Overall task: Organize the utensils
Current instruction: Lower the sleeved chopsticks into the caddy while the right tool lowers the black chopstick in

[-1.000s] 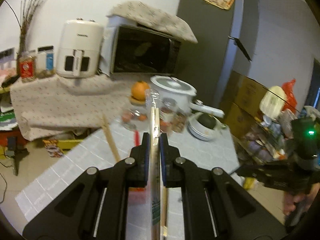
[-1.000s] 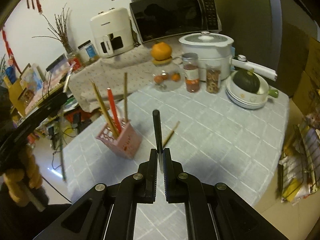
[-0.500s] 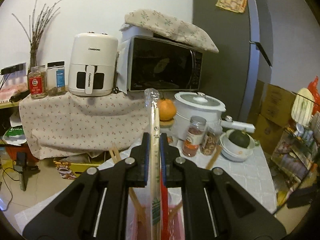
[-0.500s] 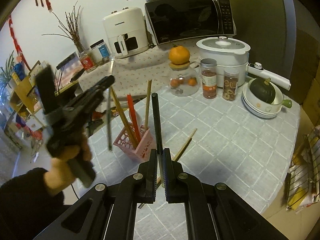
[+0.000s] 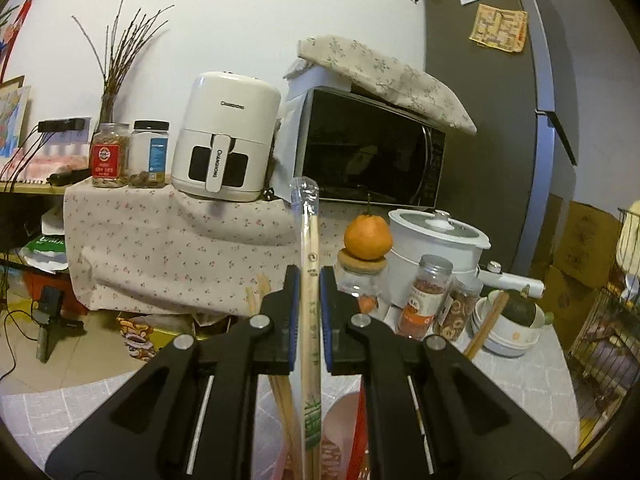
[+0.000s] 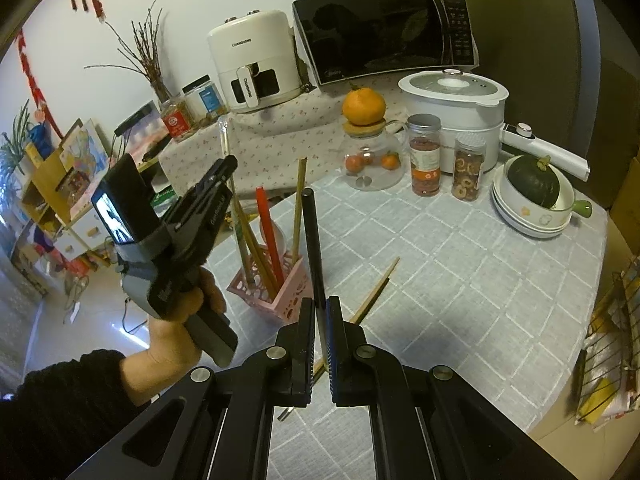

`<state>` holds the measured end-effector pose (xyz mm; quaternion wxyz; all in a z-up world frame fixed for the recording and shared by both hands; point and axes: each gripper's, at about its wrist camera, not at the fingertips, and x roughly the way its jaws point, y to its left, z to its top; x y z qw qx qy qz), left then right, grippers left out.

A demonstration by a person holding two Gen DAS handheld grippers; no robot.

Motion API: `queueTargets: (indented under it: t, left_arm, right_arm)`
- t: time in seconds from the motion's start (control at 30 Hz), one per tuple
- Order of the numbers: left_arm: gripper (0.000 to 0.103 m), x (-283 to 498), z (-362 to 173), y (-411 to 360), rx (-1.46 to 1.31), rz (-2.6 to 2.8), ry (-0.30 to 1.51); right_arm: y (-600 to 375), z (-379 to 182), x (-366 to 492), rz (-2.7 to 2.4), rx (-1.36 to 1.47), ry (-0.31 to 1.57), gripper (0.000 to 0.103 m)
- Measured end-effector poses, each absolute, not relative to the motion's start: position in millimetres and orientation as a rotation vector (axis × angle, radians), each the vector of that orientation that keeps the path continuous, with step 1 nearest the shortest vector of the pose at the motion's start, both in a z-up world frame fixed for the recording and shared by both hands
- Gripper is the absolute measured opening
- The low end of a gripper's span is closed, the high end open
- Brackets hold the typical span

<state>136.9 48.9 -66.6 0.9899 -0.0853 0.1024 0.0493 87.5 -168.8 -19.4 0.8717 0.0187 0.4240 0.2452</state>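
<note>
My left gripper (image 5: 309, 280) is shut on a pair of wooden chopsticks in a clear sleeve (image 5: 310, 240), held nearly upright. In the right wrist view the same left gripper (image 6: 227, 165) stands over the pink holder (image 6: 280, 294), and the sleeved chopsticks' (image 6: 236, 216) lower end reaches into it. The holder also carries wooden chopsticks (image 6: 298, 200) and a red utensil (image 6: 267, 232). My right gripper (image 6: 320, 308) is shut on a black stick (image 6: 312, 240) that points up, just right of the holder. One loose wooden chopstick (image 6: 378, 288) lies on the checked tablecloth.
Behind the holder stand a glass teapot (image 6: 372, 160) topped by an orange, two spice jars (image 6: 425, 156), a white pot (image 6: 454, 112) and stacked bowls (image 6: 528, 216) with a dark squash. An air fryer (image 5: 226, 140) and microwave (image 5: 368, 148) sit further back. The table's edge runs left of the holder.
The left gripper has come in from the left and sunk over the pink holder, bringing the sleeved chopsticks' lower end into it. The right gripper has hardly moved.
</note>
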Motion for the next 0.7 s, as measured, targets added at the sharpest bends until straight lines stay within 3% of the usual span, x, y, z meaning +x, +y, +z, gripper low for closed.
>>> queueTargets:
  t: [0.6, 0.7]
  left_arm:
    - [0.011, 124, -87, 43, -0.101, 0.035, 0.342]
    - [0.025, 118, -81, 43, -0.082, 0.007, 0.371]
  right_arm:
    - [-161, -2, 82, 0.53, 0.063, 0.829, 0.005]
    - [-157, 8, 80, 0.547, 0.076, 0.804, 0.005]
